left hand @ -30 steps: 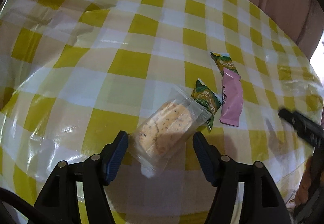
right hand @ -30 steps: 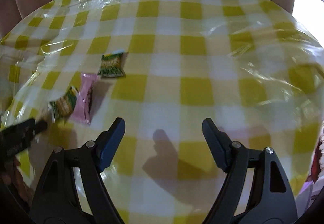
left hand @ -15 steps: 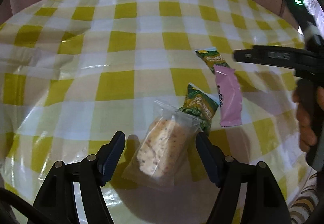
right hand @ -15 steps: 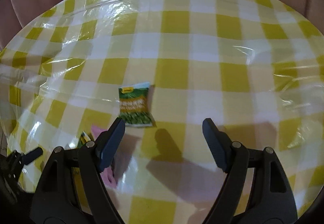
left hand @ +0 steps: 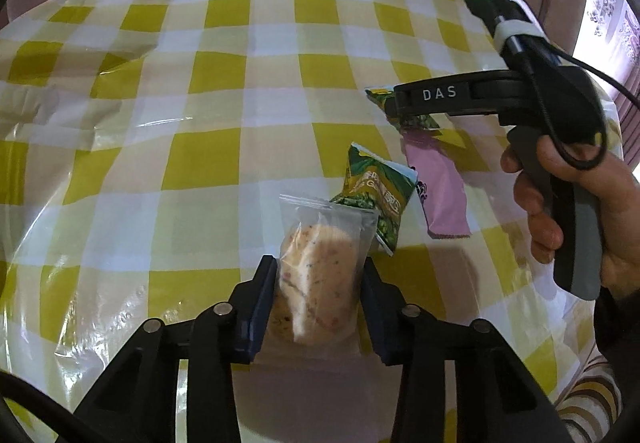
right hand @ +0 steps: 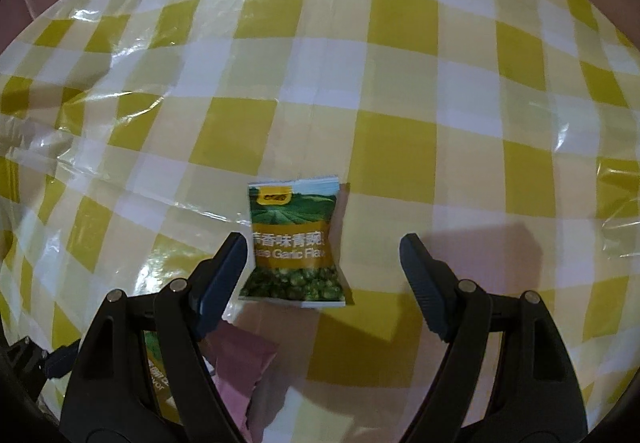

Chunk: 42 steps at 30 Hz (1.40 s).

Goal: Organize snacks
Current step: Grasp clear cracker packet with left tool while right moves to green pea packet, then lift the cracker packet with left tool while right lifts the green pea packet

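Left gripper (left hand: 318, 301) closing, pads against a clear-wrapped biscuit packet (left hand: 320, 279) on the checked tablecloth (left hand: 200, 163). Right gripper (right hand: 322, 271) spread wide, straddling a green pea packet (right hand: 294, 243), untouched, beside a pink sachet (left hand: 438, 191).

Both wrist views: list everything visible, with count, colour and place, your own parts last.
Tablecloth: one, yellow and white check, covers the table.
Cookie pack: one, clear wrapper, between the left gripper's fingers.
Green pea packets: two; one beside the cookie pack, one between the right gripper's fingers.
Pink packet: one, lying between the green packets.
Left gripper: black, closing on the cookie pack.
Right gripper: black, open.
Hand: one, gripping the right gripper's handle.
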Each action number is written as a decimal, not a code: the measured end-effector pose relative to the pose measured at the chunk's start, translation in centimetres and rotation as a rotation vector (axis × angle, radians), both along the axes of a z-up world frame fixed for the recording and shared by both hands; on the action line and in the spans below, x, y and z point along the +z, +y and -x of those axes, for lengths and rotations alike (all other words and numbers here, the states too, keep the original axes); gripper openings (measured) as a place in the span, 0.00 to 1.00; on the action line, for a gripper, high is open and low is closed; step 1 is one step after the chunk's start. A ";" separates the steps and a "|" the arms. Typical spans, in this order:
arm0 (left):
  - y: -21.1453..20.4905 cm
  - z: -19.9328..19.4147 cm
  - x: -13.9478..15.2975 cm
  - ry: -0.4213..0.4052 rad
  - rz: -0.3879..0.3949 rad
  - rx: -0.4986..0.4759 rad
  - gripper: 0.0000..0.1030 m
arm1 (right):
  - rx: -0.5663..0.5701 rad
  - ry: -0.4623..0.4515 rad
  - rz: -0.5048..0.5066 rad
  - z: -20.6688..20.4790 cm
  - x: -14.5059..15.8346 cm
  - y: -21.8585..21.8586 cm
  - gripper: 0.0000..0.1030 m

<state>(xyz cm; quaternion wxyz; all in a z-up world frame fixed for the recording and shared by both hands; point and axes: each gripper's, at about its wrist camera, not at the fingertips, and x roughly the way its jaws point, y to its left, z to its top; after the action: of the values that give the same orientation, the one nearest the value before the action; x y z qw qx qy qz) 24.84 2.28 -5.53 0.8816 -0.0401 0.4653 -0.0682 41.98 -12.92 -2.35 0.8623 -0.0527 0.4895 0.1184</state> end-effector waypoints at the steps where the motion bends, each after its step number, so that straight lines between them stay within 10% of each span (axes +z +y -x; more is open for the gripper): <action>1: 0.1 0.1 0.0 0.001 0.007 0.003 0.39 | -0.005 0.007 -0.004 -0.1 -0.2 -0.2 0.73; 11: 0.6 0.7 0.0 0.006 0.034 0.031 0.38 | -0.010 -0.001 0.000 -0.2 -0.4 -1.3 0.41; 42: -1.0 4.7 1.4 0.029 0.051 0.078 0.37 | 0.027 -0.095 -0.046 16.8 3.9 -10.2 0.38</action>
<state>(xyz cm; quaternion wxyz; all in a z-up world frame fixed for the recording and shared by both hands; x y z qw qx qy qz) 20.15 1.25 -4.10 0.8755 -0.0816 0.4742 -0.0450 25.22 -23.13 1.56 0.8839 -0.0449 0.4444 0.1387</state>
